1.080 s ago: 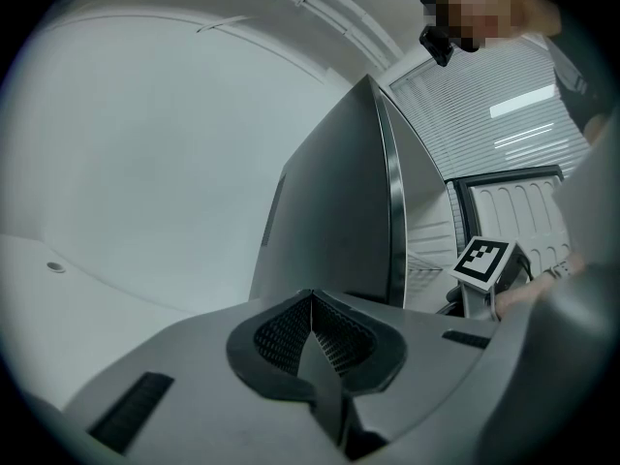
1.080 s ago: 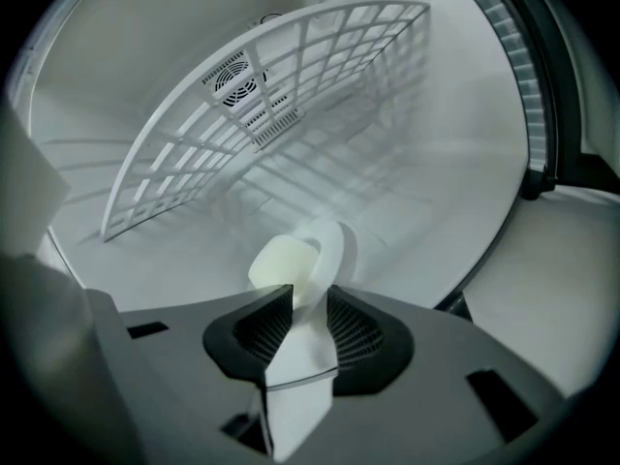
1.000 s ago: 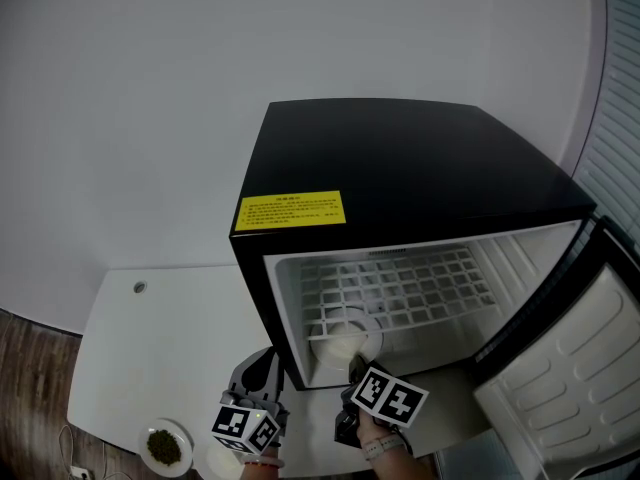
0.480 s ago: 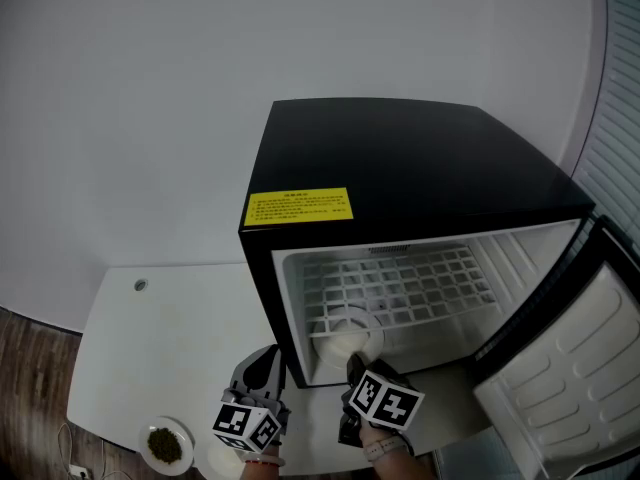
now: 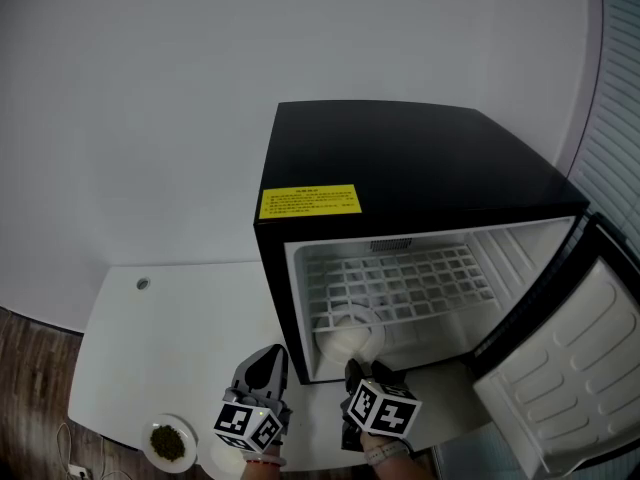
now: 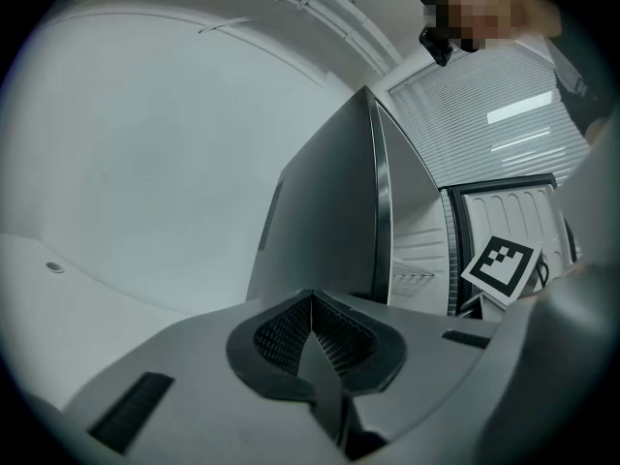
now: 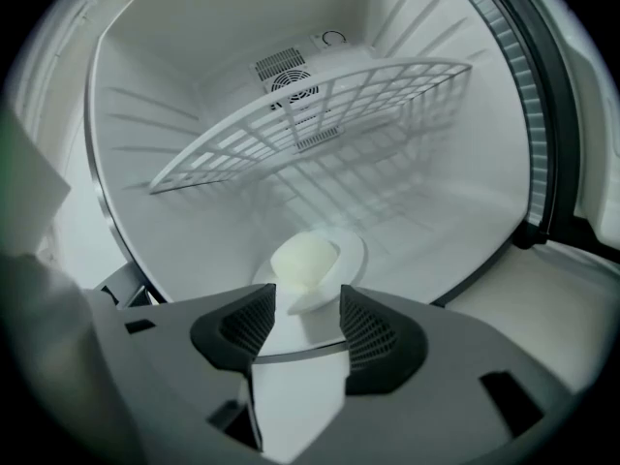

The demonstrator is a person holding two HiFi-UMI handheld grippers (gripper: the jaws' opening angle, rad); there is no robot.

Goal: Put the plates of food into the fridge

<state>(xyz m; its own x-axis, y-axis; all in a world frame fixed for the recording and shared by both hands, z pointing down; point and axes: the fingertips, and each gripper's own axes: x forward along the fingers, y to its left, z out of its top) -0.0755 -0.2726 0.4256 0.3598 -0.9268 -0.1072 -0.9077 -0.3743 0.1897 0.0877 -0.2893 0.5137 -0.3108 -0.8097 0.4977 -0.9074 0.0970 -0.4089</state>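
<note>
The black fridge [image 5: 420, 158] stands open on the white table [image 5: 170, 338]. A white plate [image 5: 345, 340] with a pale bun [image 7: 302, 260] rests on the fridge floor, under the wire shelf [image 5: 400, 283]. My right gripper [image 5: 352, 370] is at the fridge's front edge, just behind that plate [image 7: 339, 250]. Its jaws have just been opening and now stand wide, and the plate's near rim lies between the tips untouched. My left gripper [image 5: 270, 356] hovers to the left of the fridge, shut and empty [image 6: 312, 303]. A second plate with green food [image 5: 167, 443] sits at the table's near left corner.
The fridge door [image 5: 570, 368] swings out to the right, with its inner shelves showing. A small round hole [image 5: 142, 284] marks the table's far left. Wooden floor shows beyond the table's left edge. A grey wall runs behind the fridge.
My right gripper has rolled a little and edged back from the plate, which stays on the fridge floor. The left gripper has kept still.
</note>
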